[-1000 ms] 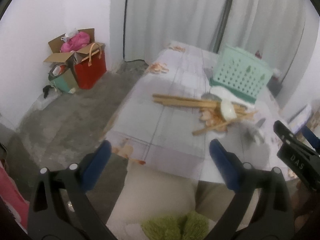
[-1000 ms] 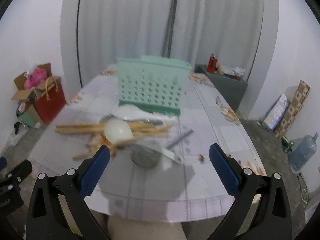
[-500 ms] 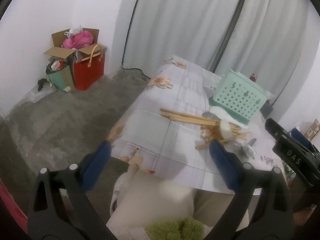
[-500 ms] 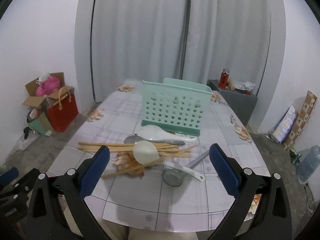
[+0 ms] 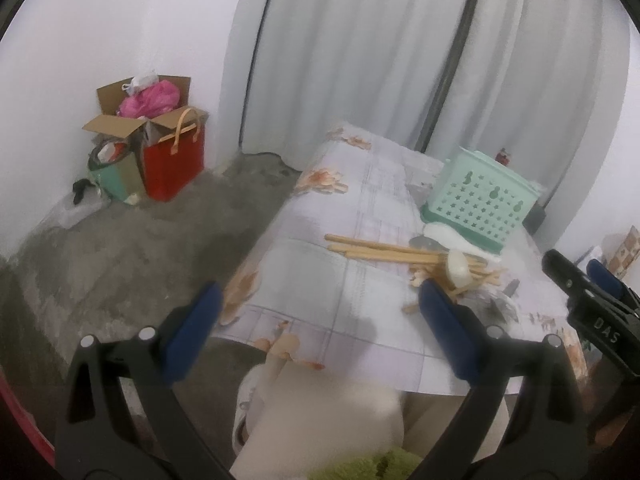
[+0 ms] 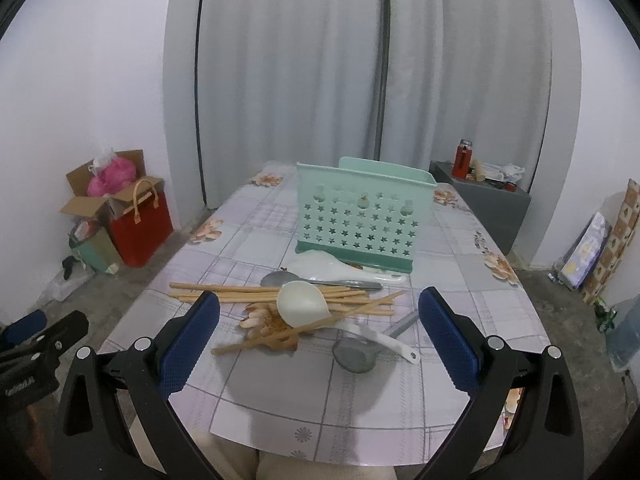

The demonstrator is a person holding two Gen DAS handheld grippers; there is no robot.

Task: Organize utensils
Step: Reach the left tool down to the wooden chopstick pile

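On the desk point(image 6: 280, 404), covered by a floral cloth, wooden sticks point(image 6: 240, 292), a white ladle point(image 6: 302, 304) and a mint basket point(image 6: 362, 220) are seen, while the left gripper point(image 5: 316, 336) and right gripper point(image 6: 318, 342) are held empty with jaws spread.

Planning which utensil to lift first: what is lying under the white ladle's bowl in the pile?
The white ladle rests bowl-down on the wooden sticks, near a wooden spatula. Whatever sits directly beneath the bowl is covered.
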